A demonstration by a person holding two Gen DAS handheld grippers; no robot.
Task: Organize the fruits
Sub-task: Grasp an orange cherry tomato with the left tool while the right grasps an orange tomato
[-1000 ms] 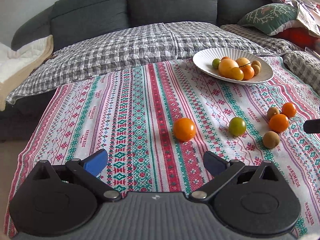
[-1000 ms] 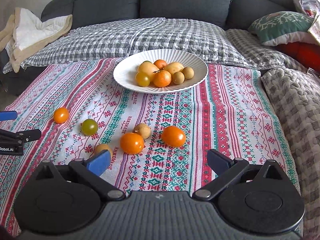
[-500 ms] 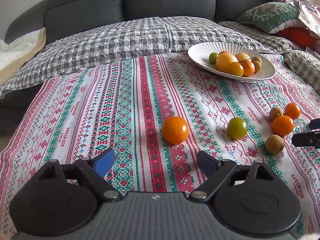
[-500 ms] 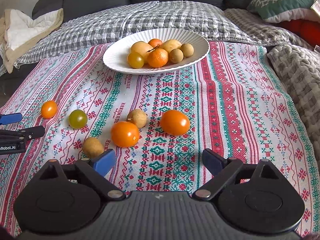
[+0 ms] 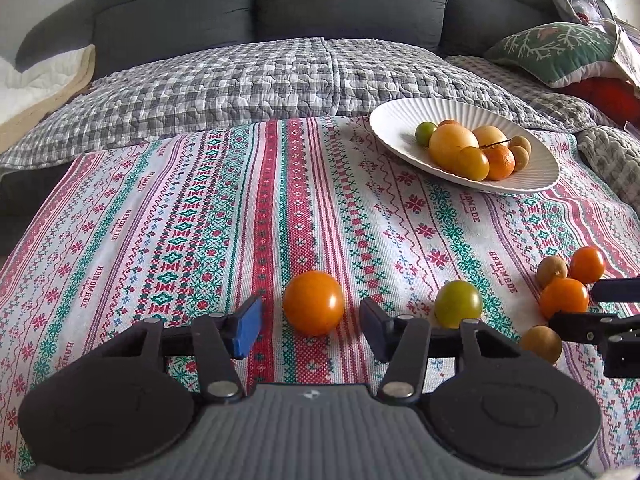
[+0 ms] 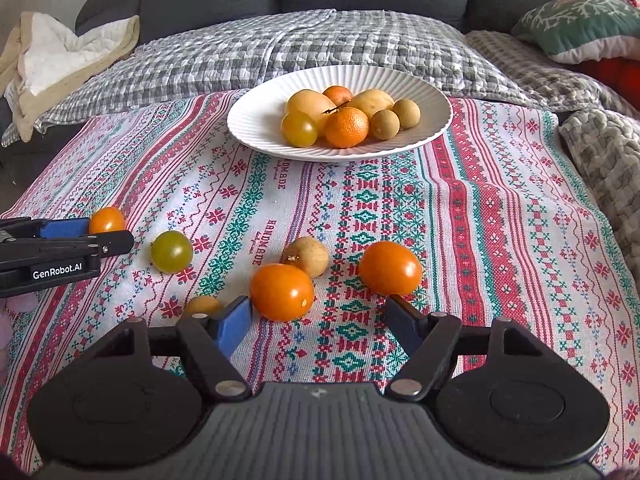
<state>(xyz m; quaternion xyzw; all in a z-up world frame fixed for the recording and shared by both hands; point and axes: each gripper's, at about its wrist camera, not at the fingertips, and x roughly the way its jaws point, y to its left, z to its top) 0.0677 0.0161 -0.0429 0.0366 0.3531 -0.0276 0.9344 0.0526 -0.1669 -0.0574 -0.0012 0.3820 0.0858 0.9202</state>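
Observation:
An orange tomato [image 5: 314, 303] lies on the patterned cloth between the fingers of my left gripper [image 5: 310, 320]. Its jaws are closing, with a small gap left on each side. The right wrist view shows a second orange tomato [image 6: 281, 292] just ahead of my right gripper [image 6: 316, 312], close to the blue left pad [image 6: 234, 320]. Those jaws are closing too, and the right pad stands well clear. Around them lie a third orange tomato [image 6: 390, 268], a green tomato [image 6: 172, 251] and two small brown fruits [image 6: 308, 256] [image 6: 201, 306].
A white ribbed plate [image 6: 256, 120] holding several fruits stands at the cloth's far edge. Behind it are a grey checked quilt [image 6: 320, 40] and a dark sofa. A green cushion [image 6: 580, 24] lies at the right and a folded blanket [image 6: 60, 52] at the left.
Both grippers have moved forward and lower toward the loose fruit. Both sets of jaws have narrowed from wide open. Each now has an orange tomato near its pads.

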